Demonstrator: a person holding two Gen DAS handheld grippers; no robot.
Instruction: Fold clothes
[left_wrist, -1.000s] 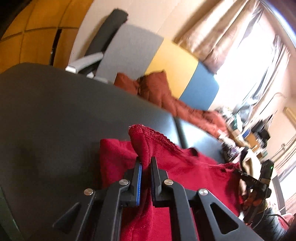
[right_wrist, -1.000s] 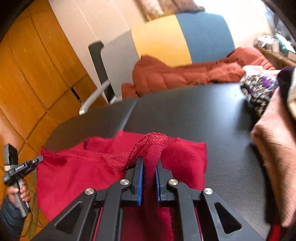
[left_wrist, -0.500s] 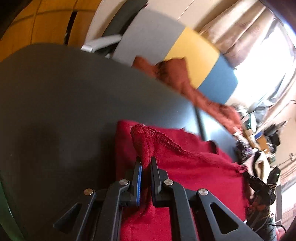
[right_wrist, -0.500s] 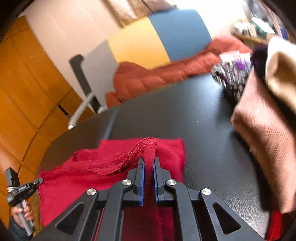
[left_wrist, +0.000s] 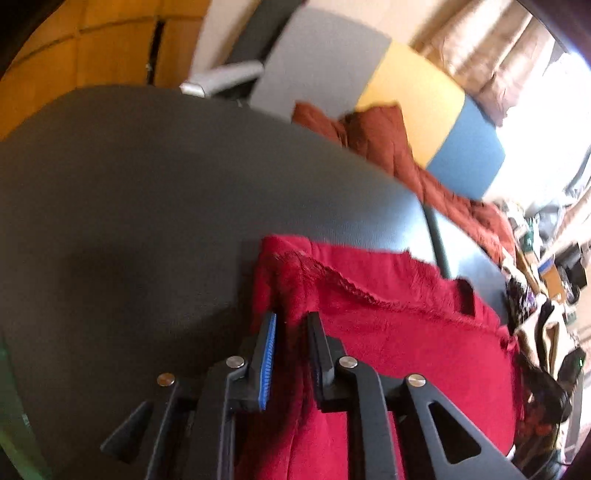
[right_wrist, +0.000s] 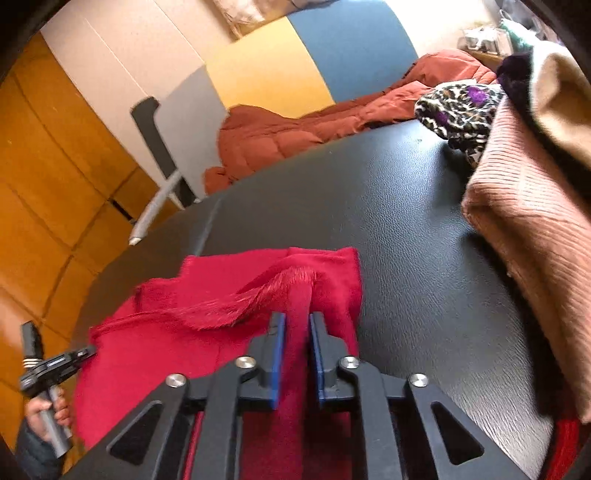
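Observation:
A red garment (left_wrist: 406, 332) with a lace-trimmed edge lies folded on the black padded table (left_wrist: 147, 221). My left gripper (left_wrist: 293, 317) is at its left corner. The jaws are opening, and a ridge of the red cloth stands loosely between them with a dark gap beside the blue pad. In the right wrist view the same garment (right_wrist: 221, 288) lies flat on the table (right_wrist: 388, 221). My right gripper (right_wrist: 297, 317) is at its right corner, its jaws also opening around a raised fold. A hand (right_wrist: 48, 410) holds the other gripper's handle at the far left.
A pile of clothes sits at the table's right: a pink ribbed knit (right_wrist: 528, 240), a leopard-print piece (right_wrist: 458, 107) and a beige item. A rust-red quilted jacket (right_wrist: 295, 133) lies beyond the far edge, against a grey, yellow and blue panel. Wooden panelling is on the left.
Both grippers came down towards the table with the garment's top edge and laid it over the lower layer. Both pairs of jaws have parted; the pinched folds are looser.

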